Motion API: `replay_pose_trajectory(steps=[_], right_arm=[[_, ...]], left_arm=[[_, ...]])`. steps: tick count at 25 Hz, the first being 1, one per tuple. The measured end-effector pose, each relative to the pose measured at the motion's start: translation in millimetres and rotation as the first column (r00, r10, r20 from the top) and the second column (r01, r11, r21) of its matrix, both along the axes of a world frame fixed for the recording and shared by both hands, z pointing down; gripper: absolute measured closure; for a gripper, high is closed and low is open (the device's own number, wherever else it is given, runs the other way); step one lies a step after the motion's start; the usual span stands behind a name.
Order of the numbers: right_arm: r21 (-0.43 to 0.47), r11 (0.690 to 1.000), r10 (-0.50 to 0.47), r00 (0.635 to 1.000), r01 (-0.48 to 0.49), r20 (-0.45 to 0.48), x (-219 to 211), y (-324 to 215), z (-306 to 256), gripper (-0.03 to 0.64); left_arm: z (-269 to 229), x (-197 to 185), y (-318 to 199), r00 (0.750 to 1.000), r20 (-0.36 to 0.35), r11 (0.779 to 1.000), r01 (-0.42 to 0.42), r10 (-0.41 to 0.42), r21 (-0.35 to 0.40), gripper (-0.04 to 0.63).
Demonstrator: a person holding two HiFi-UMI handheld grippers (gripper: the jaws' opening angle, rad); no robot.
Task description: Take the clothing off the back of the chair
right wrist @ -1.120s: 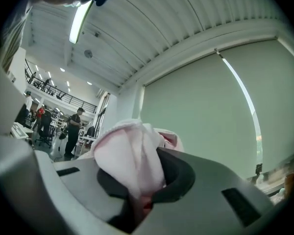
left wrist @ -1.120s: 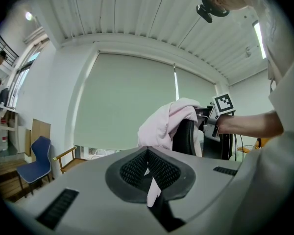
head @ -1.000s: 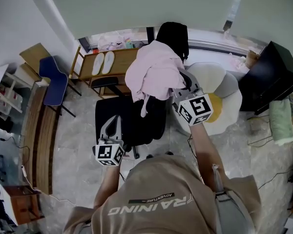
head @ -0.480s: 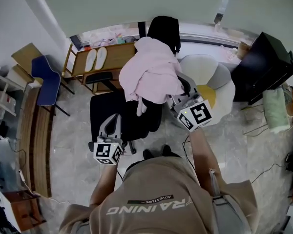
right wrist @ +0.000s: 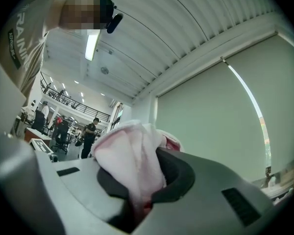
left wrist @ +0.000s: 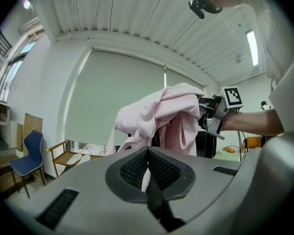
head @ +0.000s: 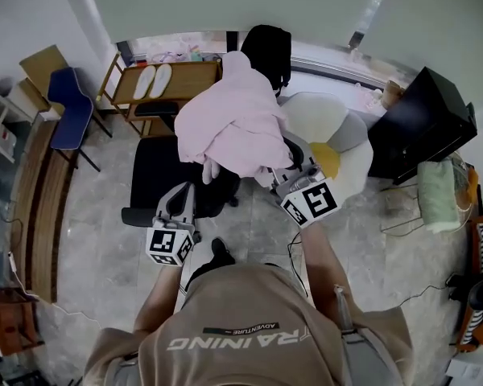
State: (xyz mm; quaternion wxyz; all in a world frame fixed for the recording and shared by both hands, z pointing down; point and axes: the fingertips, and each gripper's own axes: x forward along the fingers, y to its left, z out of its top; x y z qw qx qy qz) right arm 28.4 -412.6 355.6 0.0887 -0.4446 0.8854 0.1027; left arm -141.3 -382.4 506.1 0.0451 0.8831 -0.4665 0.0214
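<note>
- My right claw (head: 272,175) is pinching a thick fold of the soft pink fabric garment (head: 229,123); in the right gripper view, cloth fills the gap between the pads.
- My left claw (head: 180,195) has its tips pressed together, and I see nothing caught in them. It hangs low over the seat of the black swivel office chair (head: 157,175).
- The garment hangs bunched from my right claw above the seat, one end dangling towards the left claw.
- Progress looks good: most of the cloth is lifted. Its far edge sits right beside the chair's tall black back (head: 266,47), and I cannot tell whether it touches there.
- What's left, I reckon, is carrying it fully clear.
- Around me are a wooden bench with white slippers (head: 157,80), a blue chair (head: 68,119), a white and yellow flower-shaped cushion (head: 326,131) and a black cabinet (head: 423,127).
- The chair's armrest beneath my right claw could snag the cloth.
</note>
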Motion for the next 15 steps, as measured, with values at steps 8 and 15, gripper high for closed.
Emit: replay_pose_trajectory(steps=[8, 15], right_arm=[[0.0, 0.992, -0.128, 0.987, 0.128, 0.102, 16.4, 65.0, -1.8, 0.543], [-0.017, 0.987, -0.153, 0.977, 0.157, 0.147, 32.3, 102.0, 9.6, 0.543]], left_arm=[[-8.2, 19.5, 104.4, 0.993, 0.029, 0.993, 0.114, -0.113, -0.031, 0.583], [7.5, 15.7, 163.9, 0.984, 0.044, 0.981, 0.175, -0.172, -0.081, 0.583]])
